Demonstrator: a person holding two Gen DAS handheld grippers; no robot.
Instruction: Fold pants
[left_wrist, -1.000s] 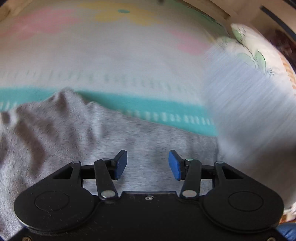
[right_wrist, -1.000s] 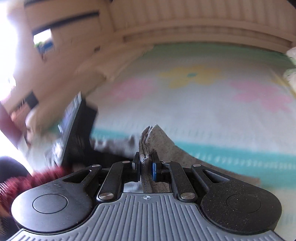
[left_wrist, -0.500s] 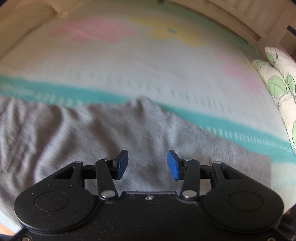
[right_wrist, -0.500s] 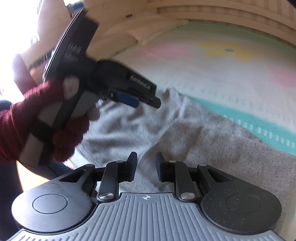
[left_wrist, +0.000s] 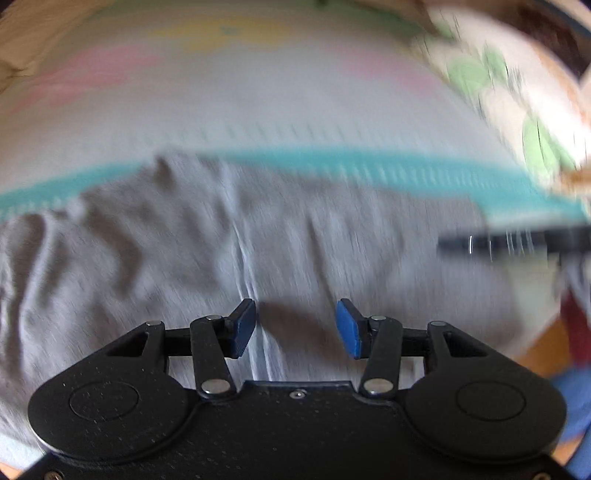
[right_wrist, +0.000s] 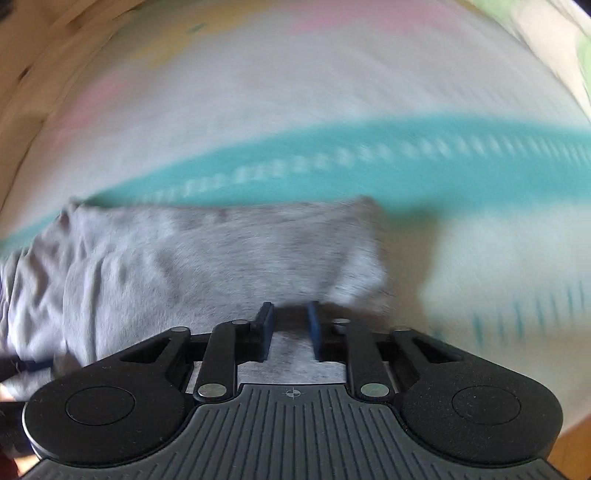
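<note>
**Ana:** Left wrist view first: the pastel flowered bedspread with its teal stripe (left_wrist: 332, 166) carries the grey knit pants (left_wrist: 184, 251), spread flat but rippled toward the left.

**Ben:** And the tongs?

**Ana:** The left gripper (left_wrist: 295, 328) hangs spread over a seam, nothing between its blue pads. From its own camera, the right gripper (right_wrist: 288, 326) is closing over the squared end of the pants, fabric under the narrow gap; no pinch is visible yet.

**Ben:** So, advice?

**Ana:** Likely the right one should bite the full edge, both layers, before lifting. The left could pin or smooth those ripples.
</note>
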